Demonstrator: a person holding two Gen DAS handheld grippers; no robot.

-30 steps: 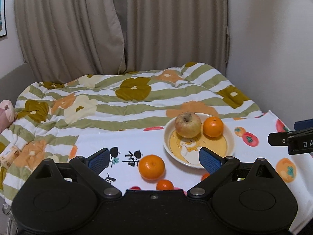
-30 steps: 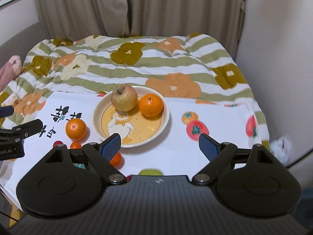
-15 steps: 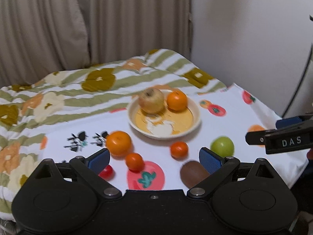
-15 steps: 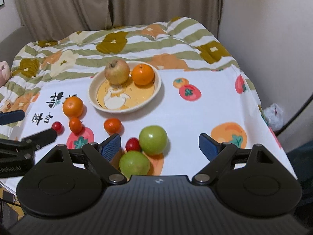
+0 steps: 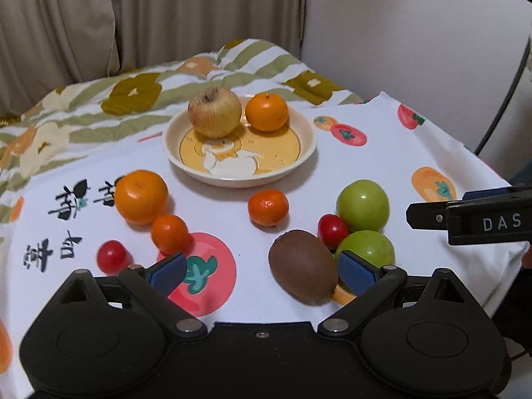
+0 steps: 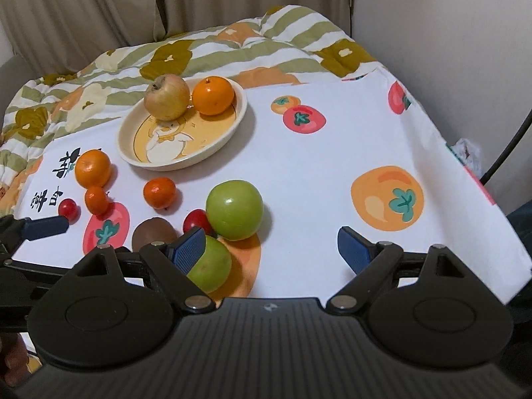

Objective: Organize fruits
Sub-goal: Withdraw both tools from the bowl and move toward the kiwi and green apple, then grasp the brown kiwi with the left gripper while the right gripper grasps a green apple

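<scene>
The cream plate (image 5: 307,153) with a duck picture sits toward the back of the white fruit-print cloth (image 6: 326,173) and holds 2 fruits side by side: a yellowish apple (image 5: 214,112) on the left and an orange (image 5: 266,112) on the right. The other fruit lies loose on the cloth in front of the plate. To its left are a large orange (image 5: 141,197), a small mandarin (image 5: 170,233) touching it, and a cherry tomato (image 5: 111,256). Another mandarin (image 5: 268,207) lies alone near the plate's front rim. To the right, 2 green apples (image 6: 234,210) (image 6: 212,267) crowd together with a second cherry tomato (image 6: 197,220) and a brown kiwi (image 5: 302,271). The left gripper (image 5: 262,271) hovers low with its jaws spread wide and empty, the kiwi just inside its right finger. The right gripper (image 6: 271,249) is likewise spread and empty, its left finger over the nearer green apple. Behind the cloth lie a striped floral quilt (image 6: 232,43) and beige curtains (image 5: 149,16).
</scene>
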